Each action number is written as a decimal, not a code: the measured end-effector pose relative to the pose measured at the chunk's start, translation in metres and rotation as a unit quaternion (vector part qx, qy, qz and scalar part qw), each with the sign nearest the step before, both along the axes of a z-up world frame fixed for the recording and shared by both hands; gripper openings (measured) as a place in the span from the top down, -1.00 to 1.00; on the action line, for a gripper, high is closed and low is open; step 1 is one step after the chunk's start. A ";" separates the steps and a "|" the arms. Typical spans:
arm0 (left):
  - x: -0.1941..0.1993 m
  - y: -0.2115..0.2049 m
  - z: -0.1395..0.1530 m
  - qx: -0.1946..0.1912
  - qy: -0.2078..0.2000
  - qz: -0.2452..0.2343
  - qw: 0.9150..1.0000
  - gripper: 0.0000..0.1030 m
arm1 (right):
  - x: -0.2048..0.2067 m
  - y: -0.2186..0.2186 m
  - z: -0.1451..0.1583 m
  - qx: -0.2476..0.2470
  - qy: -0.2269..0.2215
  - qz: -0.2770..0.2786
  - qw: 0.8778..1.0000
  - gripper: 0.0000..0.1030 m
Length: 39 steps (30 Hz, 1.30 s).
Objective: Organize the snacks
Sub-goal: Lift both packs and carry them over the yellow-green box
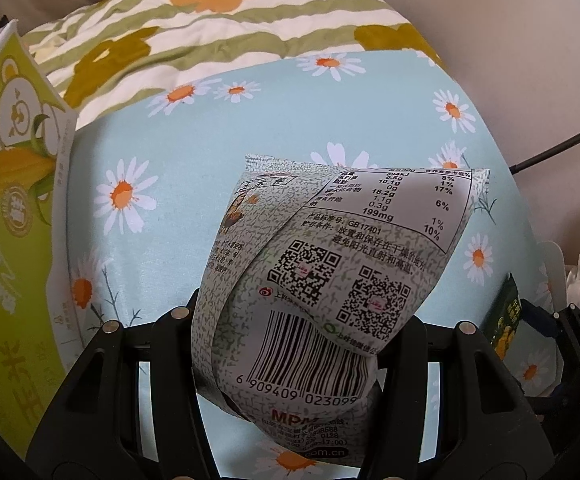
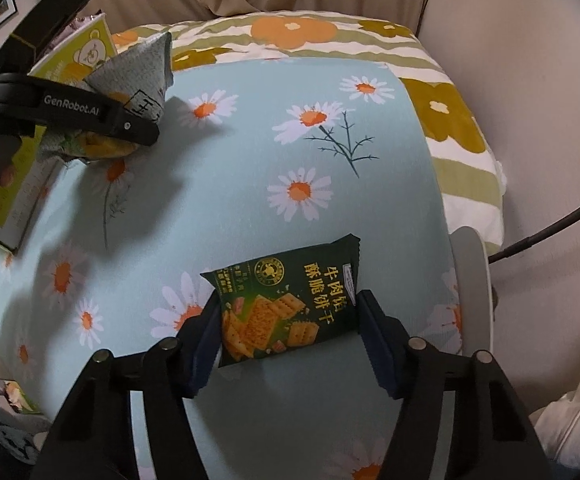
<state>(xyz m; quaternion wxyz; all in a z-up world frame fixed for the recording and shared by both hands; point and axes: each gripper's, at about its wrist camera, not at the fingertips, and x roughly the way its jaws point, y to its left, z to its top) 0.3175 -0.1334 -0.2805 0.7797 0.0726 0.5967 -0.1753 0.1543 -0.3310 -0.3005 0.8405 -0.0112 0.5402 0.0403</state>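
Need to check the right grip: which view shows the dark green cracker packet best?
Right wrist view: the dark green cracker packet lies face-up on the daisy sheet, between the right gripper fingers. Left wrist view catches only a sliver at its right edge.

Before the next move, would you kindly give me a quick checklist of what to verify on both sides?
1. Left hand-held gripper clamped on the grey snack packet: ok.
2. Grey packet lifted clear of the daisy sheet: ok.
3. Green cracker packet centred between the right hand-held gripper fingers: ok.
4. Right pads pressing the cracker packet: cannot tell.
5. Green bear box within reach on the left: ok.
6. Space inside the box: cannot tell.
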 end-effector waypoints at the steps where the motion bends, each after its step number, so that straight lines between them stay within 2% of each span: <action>1: 0.000 0.001 0.001 -0.001 -0.002 0.001 1.000 0.06 | 0.000 0.000 0.001 0.002 -0.002 0.002 1.000 -0.15; 5: -0.004 0.001 0.011 -0.007 -0.012 0.006 1.000 0.06 | 0.000 -0.001 0.009 0.004 -0.012 0.003 1.000 -0.15; 10: -0.010 0.004 0.036 -0.019 -0.030 0.015 0.999 0.06 | 0.002 -0.002 0.034 0.008 -0.036 0.011 0.999 -0.15; 17: -0.029 0.011 0.104 -0.031 -0.090 0.044 0.995 0.06 | 0.017 0.000 0.091 0.024 -0.075 0.053 0.995 -0.15; 23: -0.047 0.040 0.164 -0.034 -0.144 0.089 0.985 0.06 | 0.033 0.019 0.141 0.041 -0.114 0.111 0.986 -0.15; 28: -0.060 0.087 0.196 -0.041 -0.168 0.137 0.975 0.06 | 0.048 0.062 0.172 0.060 -0.128 0.159 0.977 -0.15; 33: -0.068 0.147 0.217 -0.040 -0.185 0.176 0.966 0.06 | 0.058 0.123 0.200 0.088 -0.146 0.200 0.965 -0.15; 35: -0.066 0.174 0.222 -0.035 -0.189 0.185 0.964 0.06 | 0.061 0.146 0.208 0.094 -0.155 0.210 0.961 -0.15; 39: -0.051 0.221 0.226 -0.023 -0.183 0.184 0.965 0.06 | 0.072 0.196 0.218 0.108 -0.161 0.209 0.959 -0.15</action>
